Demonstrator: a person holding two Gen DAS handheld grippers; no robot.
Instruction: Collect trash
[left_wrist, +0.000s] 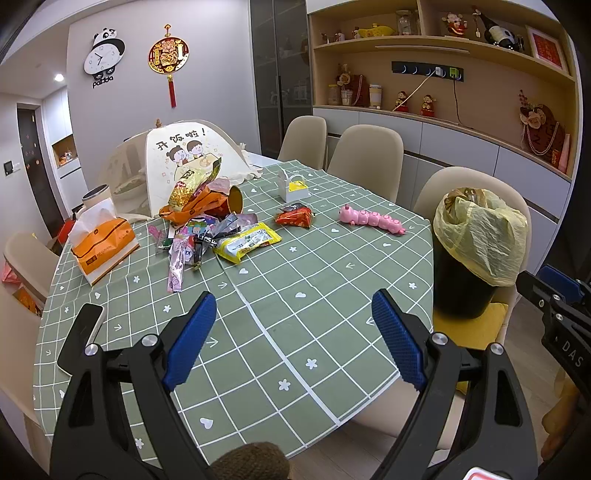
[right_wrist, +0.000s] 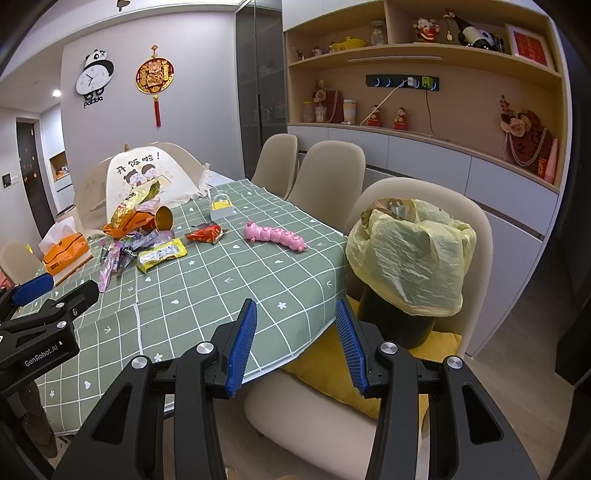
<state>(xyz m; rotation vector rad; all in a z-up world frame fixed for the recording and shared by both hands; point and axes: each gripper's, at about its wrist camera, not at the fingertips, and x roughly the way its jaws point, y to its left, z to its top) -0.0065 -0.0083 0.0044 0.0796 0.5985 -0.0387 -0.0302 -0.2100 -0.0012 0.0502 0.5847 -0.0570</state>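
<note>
A pile of snack wrappers (left_wrist: 207, 225) lies on the green checked tablecloth (left_wrist: 295, 280), with a yellow packet (left_wrist: 247, 242) and a red wrapper (left_wrist: 295, 218) beside it. The pile also shows in the right wrist view (right_wrist: 140, 236). A dark bin with a yellow bag liner (left_wrist: 480, 236) stands on a chair at the table's right; it also shows in the right wrist view (right_wrist: 410, 254). My left gripper (left_wrist: 293, 332) is open and empty above the table's near part. My right gripper (right_wrist: 295, 343) is open and empty over the table's edge, next to the bin.
A pink caterpillar toy (left_wrist: 373, 219), an orange tissue box (left_wrist: 101, 243), a small white box (left_wrist: 293, 186), a tipped paper cup (left_wrist: 236, 199), a mesh food cover (left_wrist: 188, 158) and a phone (left_wrist: 83, 332) are on the table. Beige chairs (left_wrist: 365, 158) line the right side.
</note>
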